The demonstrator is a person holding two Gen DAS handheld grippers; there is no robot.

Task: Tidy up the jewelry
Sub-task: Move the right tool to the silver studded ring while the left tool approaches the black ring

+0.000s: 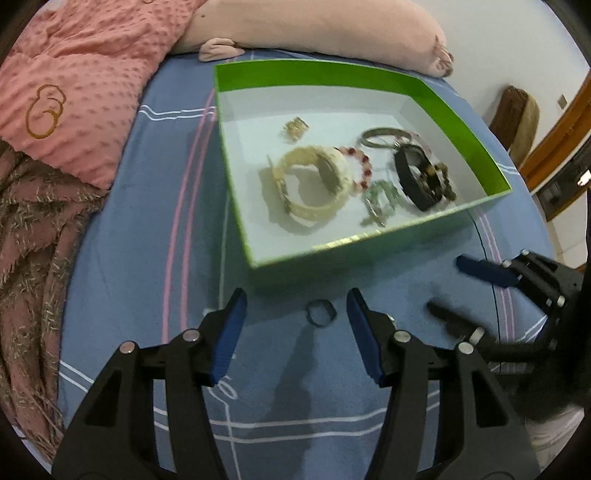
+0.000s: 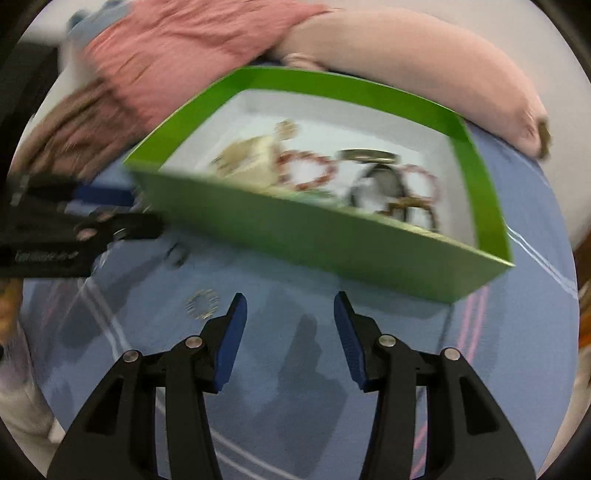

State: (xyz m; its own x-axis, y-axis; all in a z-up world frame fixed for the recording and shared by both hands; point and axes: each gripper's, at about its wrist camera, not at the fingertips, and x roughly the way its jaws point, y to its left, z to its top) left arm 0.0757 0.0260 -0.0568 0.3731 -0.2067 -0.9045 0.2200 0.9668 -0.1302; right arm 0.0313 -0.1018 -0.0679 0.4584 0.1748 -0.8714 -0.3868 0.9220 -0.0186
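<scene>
A green box [image 1: 369, 240] with a white floor sits on the blue bedsheet and holds several pieces: a cream watch [image 1: 314, 181], a red bead bracelet [image 1: 360, 162], a black watch [image 1: 417, 177], a silver bangle [image 1: 384, 134] and a small gold piece [image 1: 295, 127]. A small dark ring [image 1: 320, 312] lies on the sheet in front of the box, between the open jaws of my left gripper [image 1: 297, 306]. My right gripper [image 2: 290, 308] is open and empty near the box's front wall [image 2: 314, 236]. A small sparkly round piece [image 2: 202, 303] lies left of its left finger. The right wrist view is motion-blurred.
A pink dotted blanket [image 1: 81, 74] and a fringed brown-pink throw [image 1: 33, 236] lie to the left. A long pink pillow [image 1: 325, 26] runs behind the box. The right gripper shows in the left wrist view [image 1: 476, 288], to the right of the ring.
</scene>
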